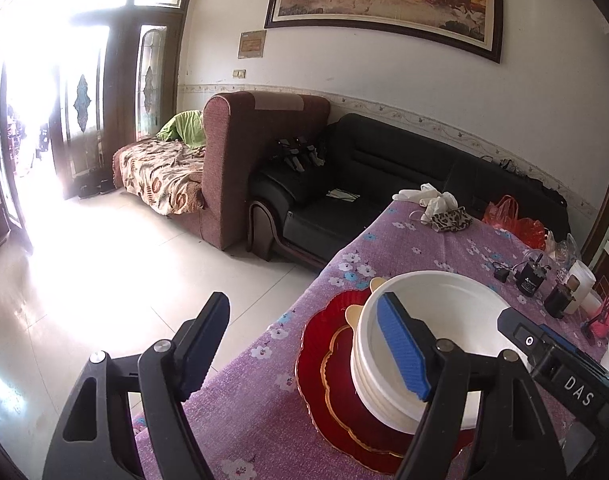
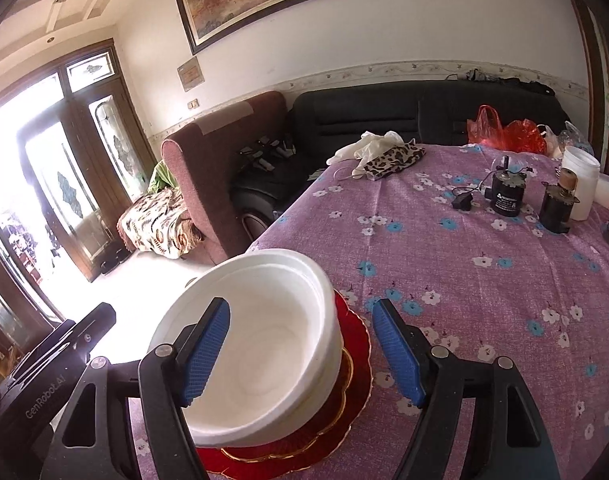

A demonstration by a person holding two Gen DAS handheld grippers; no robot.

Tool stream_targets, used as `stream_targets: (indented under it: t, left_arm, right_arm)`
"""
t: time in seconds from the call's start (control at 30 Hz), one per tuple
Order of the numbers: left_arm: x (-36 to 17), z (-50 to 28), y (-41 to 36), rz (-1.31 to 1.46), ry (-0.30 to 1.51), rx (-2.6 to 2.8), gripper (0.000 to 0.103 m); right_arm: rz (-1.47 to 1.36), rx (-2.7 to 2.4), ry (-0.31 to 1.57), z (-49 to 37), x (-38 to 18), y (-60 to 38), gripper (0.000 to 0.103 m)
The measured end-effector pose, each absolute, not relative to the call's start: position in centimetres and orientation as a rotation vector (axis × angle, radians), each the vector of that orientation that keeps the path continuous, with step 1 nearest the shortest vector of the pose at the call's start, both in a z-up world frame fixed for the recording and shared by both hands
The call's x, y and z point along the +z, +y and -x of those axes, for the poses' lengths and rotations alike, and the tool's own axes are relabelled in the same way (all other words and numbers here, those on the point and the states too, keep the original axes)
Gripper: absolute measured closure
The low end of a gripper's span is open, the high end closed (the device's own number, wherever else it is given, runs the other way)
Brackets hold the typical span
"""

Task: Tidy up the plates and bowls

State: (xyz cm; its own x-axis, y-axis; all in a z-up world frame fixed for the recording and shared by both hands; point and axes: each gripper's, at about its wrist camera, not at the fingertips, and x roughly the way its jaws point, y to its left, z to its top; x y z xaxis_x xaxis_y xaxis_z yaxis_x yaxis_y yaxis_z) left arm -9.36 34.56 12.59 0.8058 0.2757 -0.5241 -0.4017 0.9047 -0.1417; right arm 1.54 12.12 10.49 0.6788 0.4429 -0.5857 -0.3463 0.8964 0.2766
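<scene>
- both grippers, left (image 1: 304, 352) and right (image 2: 304, 350), stand with jaws apart, gripping nothing.
- white bowls (image 2: 260, 344) sit stacked on red plates (image 1: 328, 384) at the purple tablecloth's (image 2: 484, 288) near edge, between my two grippers.

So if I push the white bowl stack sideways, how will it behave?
The bowl stack looks like thin foam, so probably very light and easy to dent. It sits on smooth red plates, so it may slide rather than tip. It is several nested bowls, so the top one could lift off alone.
</scene>
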Motion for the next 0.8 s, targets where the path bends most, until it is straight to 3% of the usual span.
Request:
stream_targets:
  t: [0.1, 0.33, 0.6, 0.8]
  left_arm:
    - [13.9, 11.5, 33.8, 0.240, 0.455, 0.394, 0.025]
    - [17.8, 18.2, 29.5, 0.170, 0.183, 0.471, 0.000]
    - [20.1, 25.7, 22.0, 0.039, -0.154, 0.524, 0.000]
    - [20.4, 27.4, 16.5, -0.074, -0.186, 0.489, 0.000]
  right_arm:
    - [-0.172, 0.439, 0.687, -0.5, 11.0, 10.5, 0.024]
    - [-0.172, 0.427, 0.652, 3.9, 11.4, 6.3, 0.021]
    - [-0.195, 0.384, 0.627, 8.4, 10.7, 0.7, 0.018]
    - [-0.271, 0.353, 0.613, 10.6, 10.4, -3.4, 0.016]
